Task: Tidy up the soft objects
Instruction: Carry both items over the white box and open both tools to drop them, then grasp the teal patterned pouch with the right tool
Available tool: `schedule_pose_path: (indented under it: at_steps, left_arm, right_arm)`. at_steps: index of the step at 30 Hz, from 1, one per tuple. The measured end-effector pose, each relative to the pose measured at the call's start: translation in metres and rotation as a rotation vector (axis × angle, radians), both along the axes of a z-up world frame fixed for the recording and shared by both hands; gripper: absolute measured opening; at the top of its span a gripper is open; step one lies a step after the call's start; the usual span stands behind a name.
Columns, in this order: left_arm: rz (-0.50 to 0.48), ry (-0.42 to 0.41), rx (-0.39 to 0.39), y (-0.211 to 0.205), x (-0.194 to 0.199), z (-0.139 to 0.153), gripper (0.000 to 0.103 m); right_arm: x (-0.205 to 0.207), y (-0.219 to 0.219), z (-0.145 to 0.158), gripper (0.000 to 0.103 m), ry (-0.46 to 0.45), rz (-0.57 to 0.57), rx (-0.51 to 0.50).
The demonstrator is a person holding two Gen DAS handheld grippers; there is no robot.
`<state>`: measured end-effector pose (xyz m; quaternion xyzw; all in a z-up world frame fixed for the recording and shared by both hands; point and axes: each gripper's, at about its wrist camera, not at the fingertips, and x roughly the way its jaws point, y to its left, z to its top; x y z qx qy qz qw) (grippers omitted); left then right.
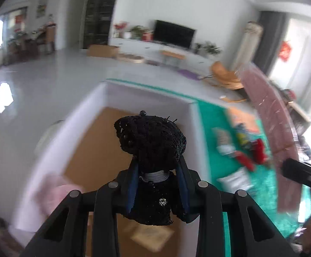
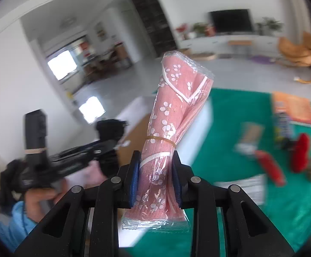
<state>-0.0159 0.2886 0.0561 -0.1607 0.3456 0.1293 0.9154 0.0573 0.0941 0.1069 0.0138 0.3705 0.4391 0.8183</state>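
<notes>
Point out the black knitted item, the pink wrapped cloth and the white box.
black knitted item (image 1: 153, 137): left wrist view, bulging top.
pink wrapped cloth (image 2: 172, 111): right wrist view, flowered middle.
white box (image 1: 147, 96): left wrist view, far wall.

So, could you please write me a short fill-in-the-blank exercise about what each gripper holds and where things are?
1. The left gripper is shut on a ____ beaded hat.
2. The right gripper is shut on a pink cloth roll wrapped in clear ____.
3. A rubber ____ goes around the roll.
4. The box stands on a ____ mat.

Missing words: black; plastic; band; green
</notes>
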Motion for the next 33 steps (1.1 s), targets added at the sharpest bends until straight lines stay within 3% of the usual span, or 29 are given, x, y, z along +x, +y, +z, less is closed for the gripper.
schedule_pose_path:
  at_steps: [1, 2, 3, 5, 6, 8, 11, 14, 17, 20, 23, 25, 27, 28, 30, 33]
  left_arm:
    - [0.053, 0.034, 0.033, 0.008, -0.004, -0.007, 0.039]
    - [0.104, 0.071, 0.048, 0.017, -0.008, -0.016, 0.050]
    - [0.131, 0.087, 0.039, 0.023, -0.011, -0.023, 0.070]
    - [0.181, 0.069, 0.013, 0.030, -0.017, -0.032, 0.094]
    - [0.203, 0.041, 0.019, 0.028, -0.020, -0.033, 0.098]
    - [0.202, -0.007, 0.038, 0.018, -0.017, -0.028, 0.099]
    - [0.107, -0.049, 0.032, -0.011, -0.009, -0.019, 0.099]
    - [-0.056, -0.103, 0.025, -0.054, 0.004, -0.006, 0.099]
    - [-0.262, -0.123, 0.022, -0.120, 0.017, -0.005, 0.100]
    - [-0.454, -0.065, 0.020, -0.186, 0.031, -0.025, 0.102]
    - [-0.546, 0.075, 0.040, -0.240, 0.053, -0.065, 0.102]
    - [-0.558, 0.143, 0.024, -0.255, 0.061, -0.084, 0.101]
    - [-0.549, 0.138, 0.012, -0.258, 0.055, -0.089, 0.101]
    - [-0.528, 0.117, 0.014, -0.253, 0.054, -0.084, 0.101]
    - [-0.487, 0.082, 0.017, -0.241, 0.050, -0.076, 0.102]
    - [-0.436, 0.042, -0.026, -0.217, 0.044, -0.062, 0.102]
  right_arm:
    - [-0.006, 0.017, -0.006, 0.038, 0.022, 0.042, 0.011]
    - [-0.012, 0.035, -0.014, 0.053, 0.053, 0.089, 0.022]
    - [-0.015, 0.047, -0.022, 0.072, 0.080, 0.122, 0.022]
    - [-0.023, 0.052, -0.039, 0.071, 0.096, 0.139, 0.008]
    - [-0.025, 0.049, -0.044, 0.071, 0.084, 0.137, 0.003]
    - [-0.033, 0.035, -0.058, 0.071, 0.017, 0.080, -0.048]
    - [-0.036, -0.009, -0.078, 0.071, -0.087, -0.055, -0.128]
    - [-0.020, -0.083, -0.105, 0.071, -0.147, -0.279, -0.228]
    - [-0.005, -0.152, -0.137, 0.071, -0.139, -0.503, -0.333]
    - [0.013, -0.218, -0.171, 0.071, -0.074, -0.694, -0.410]
    - [0.026, -0.246, -0.190, 0.072, -0.023, -0.762, -0.388]
    - [0.020, -0.244, -0.178, 0.072, -0.018, -0.702, -0.271]
    - [0.010, -0.232, -0.166, 0.072, -0.082, -0.539, -0.120]
    - [0.007, -0.220, -0.164, 0.072, -0.094, -0.461, -0.101]
    - [0.012, -0.190, -0.171, 0.071, -0.080, -0.329, -0.140]
    - [0.033, -0.147, -0.192, 0.070, -0.048, -0.245, -0.216]
